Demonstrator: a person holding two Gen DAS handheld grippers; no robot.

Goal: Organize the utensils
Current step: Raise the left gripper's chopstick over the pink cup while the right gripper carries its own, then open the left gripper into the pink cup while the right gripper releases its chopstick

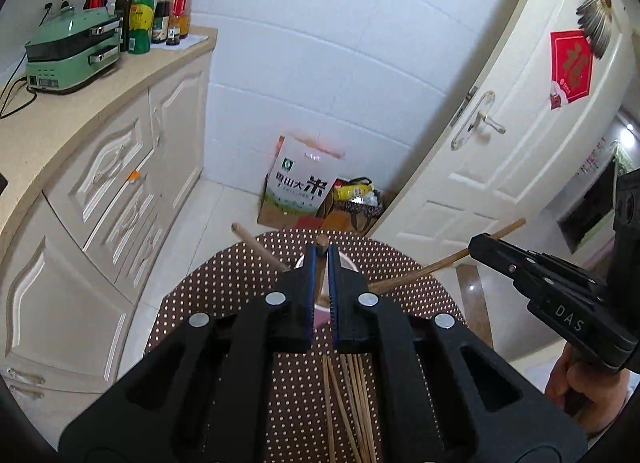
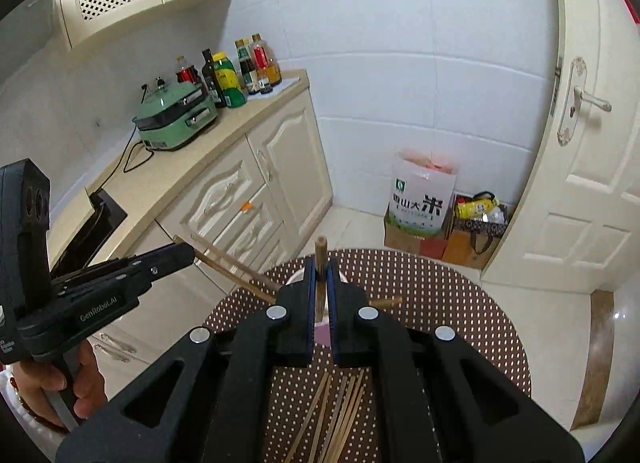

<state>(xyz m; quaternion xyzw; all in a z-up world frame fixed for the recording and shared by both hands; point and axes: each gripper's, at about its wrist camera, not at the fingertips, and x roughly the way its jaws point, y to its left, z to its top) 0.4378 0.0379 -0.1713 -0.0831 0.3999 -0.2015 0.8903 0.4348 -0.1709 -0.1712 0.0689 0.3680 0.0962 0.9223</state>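
Chopsticks, two, light, stiff, smooth wood: one clamped in my left gripper (image 1: 321,263), one in my right gripper (image 2: 321,275), both above the cup (image 1: 344,263); spare chopsticks (image 1: 352,403) near on table (image 1: 240,283); grip mid-shaft.

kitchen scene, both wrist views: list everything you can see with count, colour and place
round dotted tabletop: one, brown with pale dots, under both grippers
white cup: one, on the tabletop, behind the jaws
loose wooden chopsticks: a bundle, tan, flat on the tabletop
green electric cooker: one, on the beige counter
sauce bottles: about seven, mixed colours, counter's far end
rice bag: one, white, on the floor by the door
left gripper: black, shut on one chopstick
right gripper: black, shut on one chopstick
hands: two, gripping the handles
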